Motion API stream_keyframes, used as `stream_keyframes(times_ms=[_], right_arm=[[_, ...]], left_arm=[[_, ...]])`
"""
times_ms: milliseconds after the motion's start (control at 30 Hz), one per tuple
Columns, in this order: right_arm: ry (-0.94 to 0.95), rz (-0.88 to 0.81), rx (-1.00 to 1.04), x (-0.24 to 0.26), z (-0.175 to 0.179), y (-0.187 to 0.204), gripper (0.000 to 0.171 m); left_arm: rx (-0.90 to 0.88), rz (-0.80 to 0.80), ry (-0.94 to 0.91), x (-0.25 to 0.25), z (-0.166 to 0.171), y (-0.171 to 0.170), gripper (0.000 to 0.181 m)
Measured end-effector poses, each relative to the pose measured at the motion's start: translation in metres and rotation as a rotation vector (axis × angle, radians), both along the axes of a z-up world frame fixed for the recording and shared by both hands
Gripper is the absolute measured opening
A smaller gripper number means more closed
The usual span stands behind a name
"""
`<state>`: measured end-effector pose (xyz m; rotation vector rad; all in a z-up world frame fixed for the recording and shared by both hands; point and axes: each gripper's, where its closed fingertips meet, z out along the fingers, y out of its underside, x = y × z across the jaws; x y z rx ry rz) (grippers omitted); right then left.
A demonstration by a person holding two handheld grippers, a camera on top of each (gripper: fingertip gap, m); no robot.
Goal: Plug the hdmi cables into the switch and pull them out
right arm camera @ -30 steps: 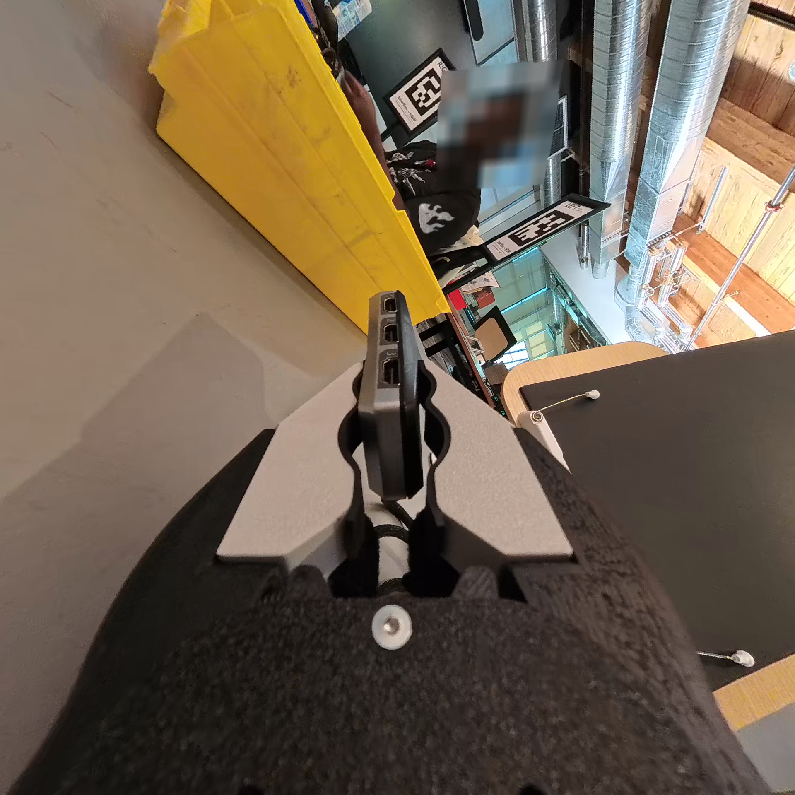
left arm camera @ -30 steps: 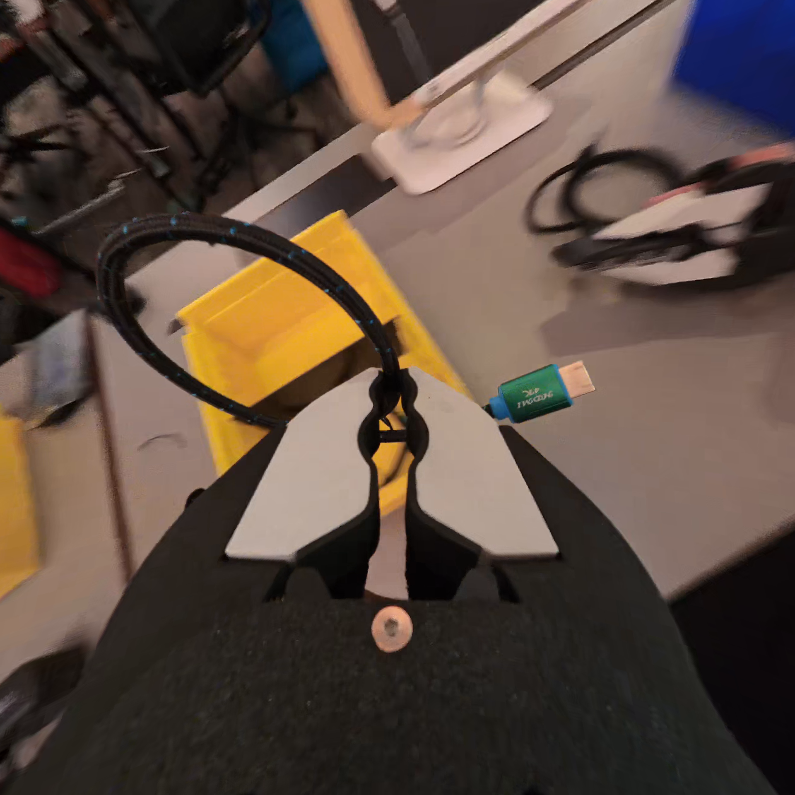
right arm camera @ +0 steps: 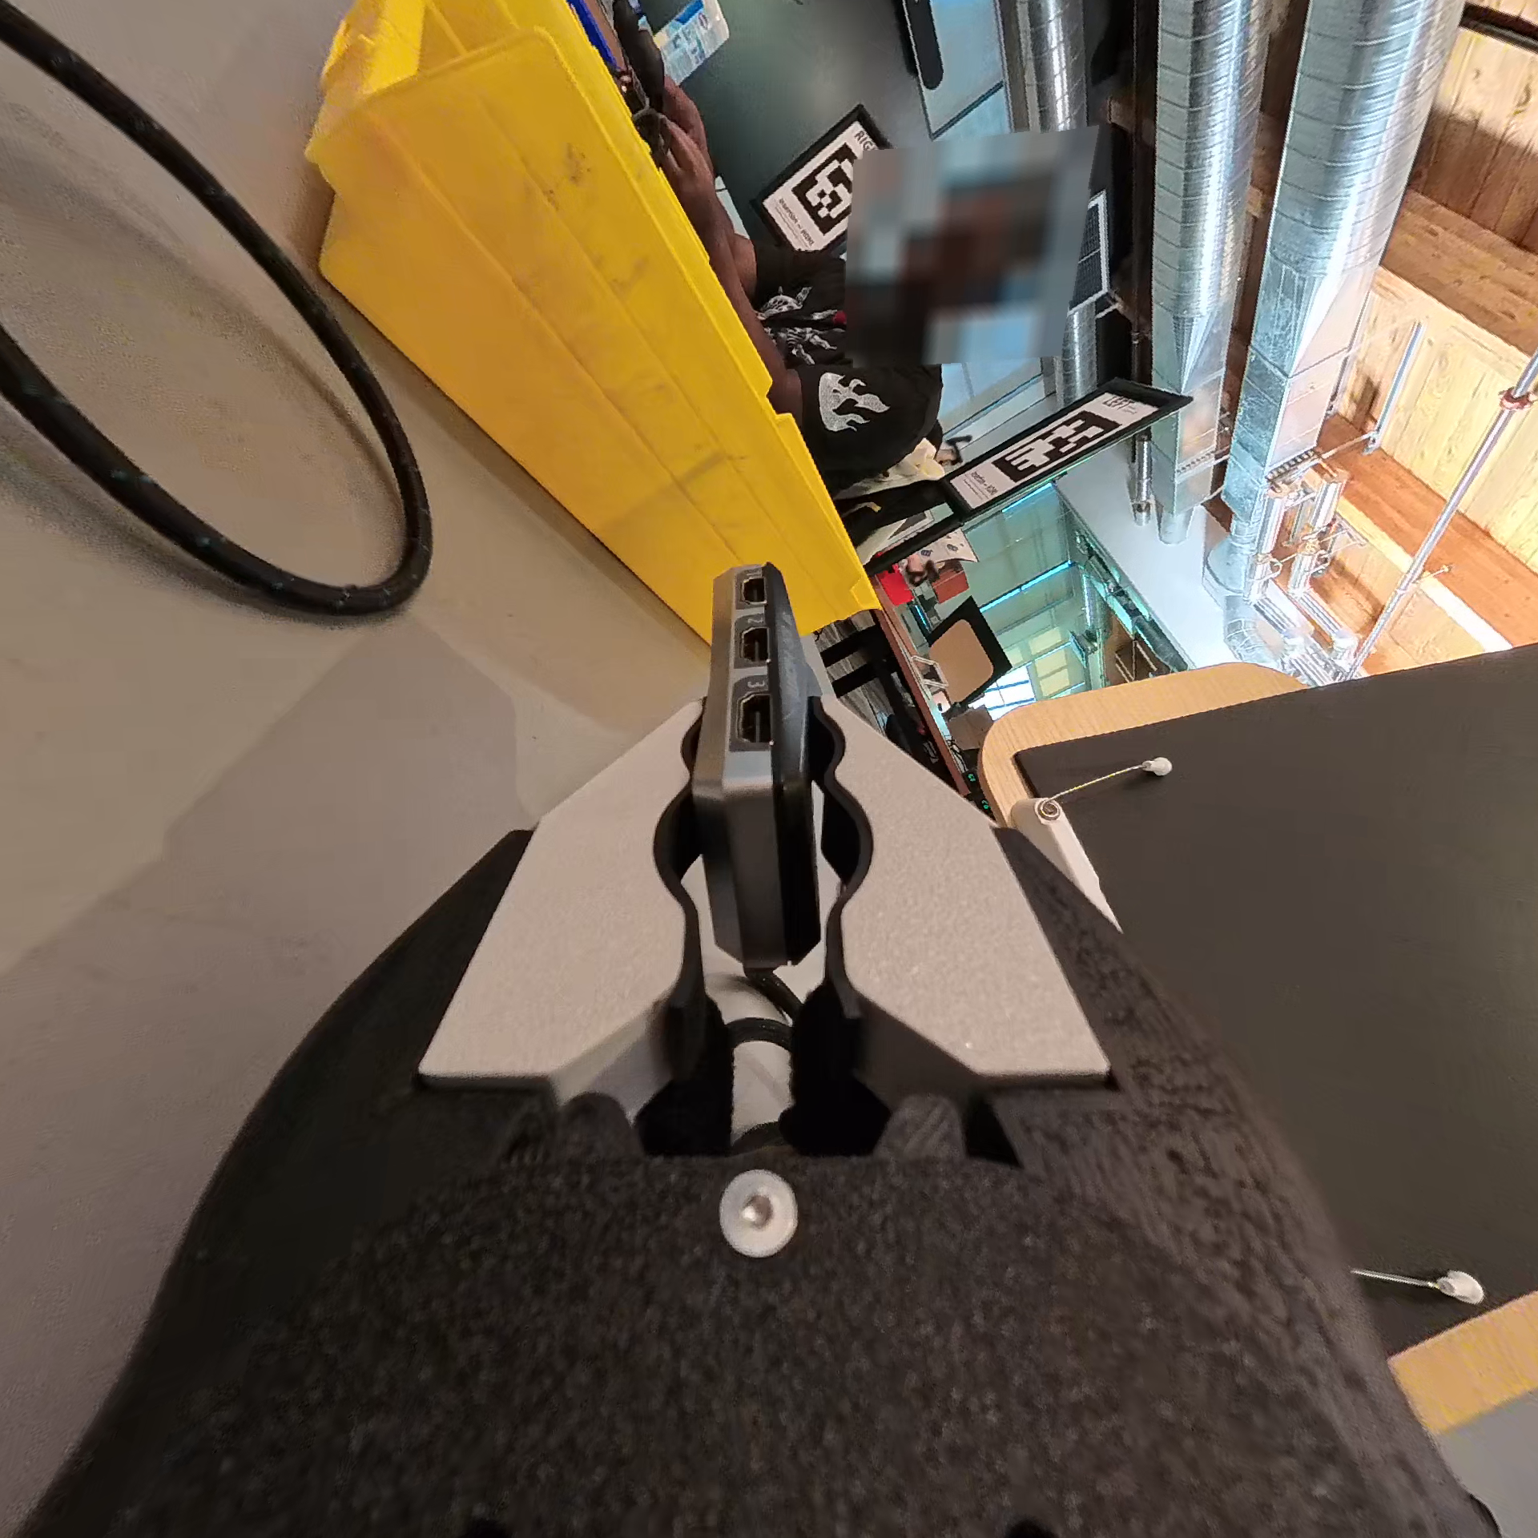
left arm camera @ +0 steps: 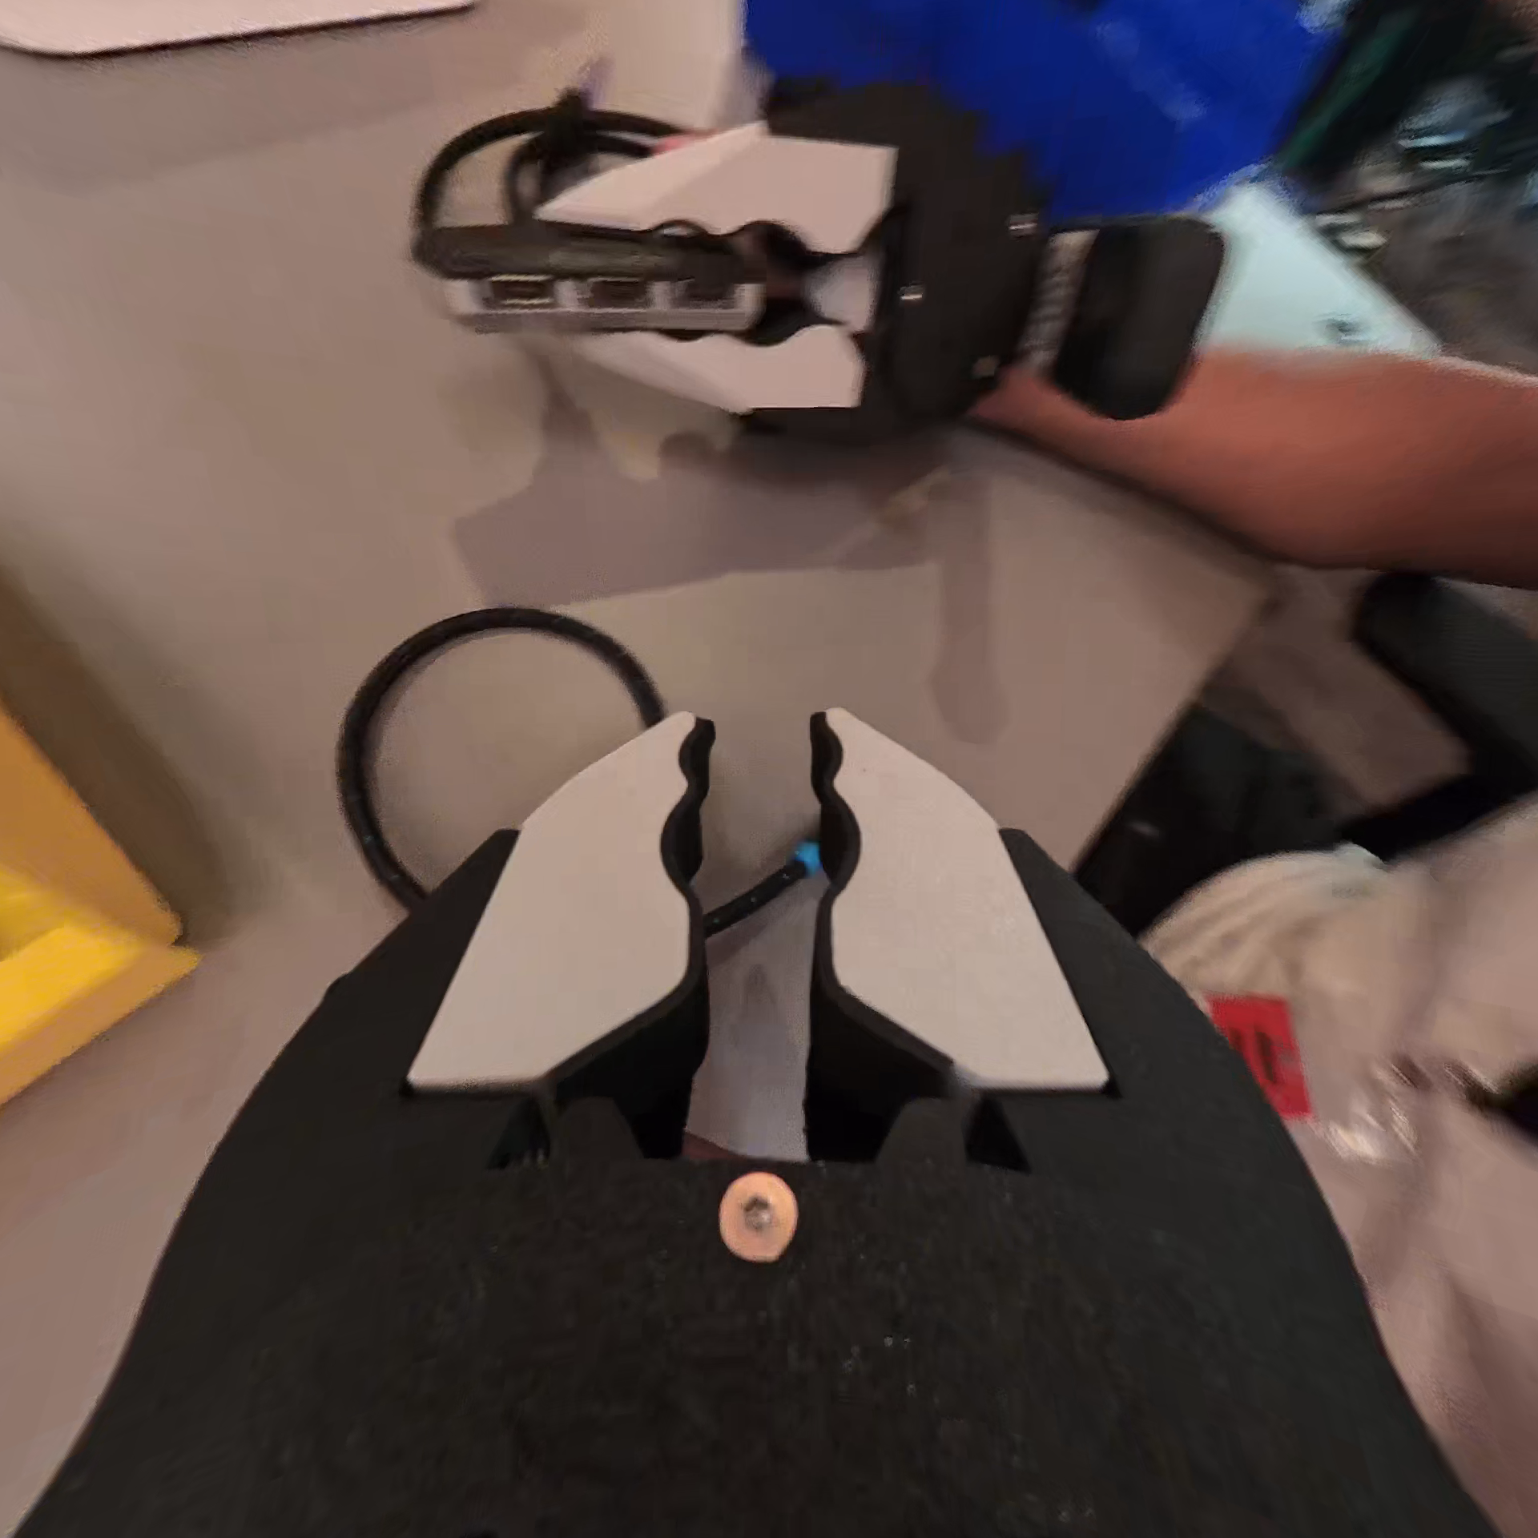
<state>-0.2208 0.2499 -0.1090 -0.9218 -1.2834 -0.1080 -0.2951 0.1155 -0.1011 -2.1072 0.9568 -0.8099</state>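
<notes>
Item: slim black rigid HDMI switch with 3 ports, clamped edgewise in my right gripper; left gripper parted, empty, above springy black braided cable, best pinched at its plug.

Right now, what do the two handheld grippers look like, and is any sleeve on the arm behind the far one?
Both match: the left gripper and right gripper have a rough, matte black body, two pale grey angular fingers with wavy black inner pads, and one round screw at the centre. From the left wrist view, the right one ends in a black handle block. The forearm behind it is bare, no sleeve visible.
</notes>
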Motion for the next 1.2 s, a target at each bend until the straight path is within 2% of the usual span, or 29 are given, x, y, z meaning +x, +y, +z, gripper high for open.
stream_keyframes(times_ms=[67,200,267,400,500,600,733,867,967,1100,1200], right_arm=[[-0.005,0.003,-0.001,-0.001,-0.001,0.0,0.021],[-0.007,0.006,-0.005,-0.001,-0.002,0.0,0.022],[-0.005,0.006,-0.007,-0.001,-0.001,0.0,0.022],[-0.006,0.005,-0.008,-0.001,-0.002,0.0,0.022],[-0.007,0.006,-0.01,-0.001,-0.002,-0.001,0.022],[-0.006,0.008,-0.013,-0.001,-0.002,-0.001,0.022],[-0.009,0.008,-0.012,-0.001,-0.003,-0.001,0.022],[-0.014,0.002,-0.008,-0.001,-0.003,-0.001,0.022],[-0.012,-0.019,-0.002,0.0,-0.002,0.0,0.021],[-0.017,-0.09,0.017,0.003,0.005,0.001,0.021],[-0.048,-0.13,0.038,0.002,0.004,-0.001,0.021]], left_arm=[[-0.084,-0.173,-0.048,-0.003,0.0,-0.014,0.022],[-0.174,-0.358,0.025,-0.009,-0.028,-0.022,0.025],[-0.189,-0.424,0.077,-0.005,-0.038,-0.024,0.033],[-0.207,-0.522,0.205,0.002,-0.061,-0.031,0.034],[-0.184,-0.553,0.353,-0.003,-0.084,-0.035,0.022],[-0.13,-0.525,0.38,0.0,-0.09,-0.036,0.009],[-0.003,-0.442,0.342,0.012,-0.091,-0.034,0.008],[0.158,-0.286,0.407,0.019,-0.091,-0.022,0.008],[0.31,-0.088,0.455,0.019,-0.065,0.006,0.005],[0.421,0.054,0.477,0.03,-0.018,0.031,0.005],[0.47,0.124,0.522,0.038,-0.002,0.042,0.006]])
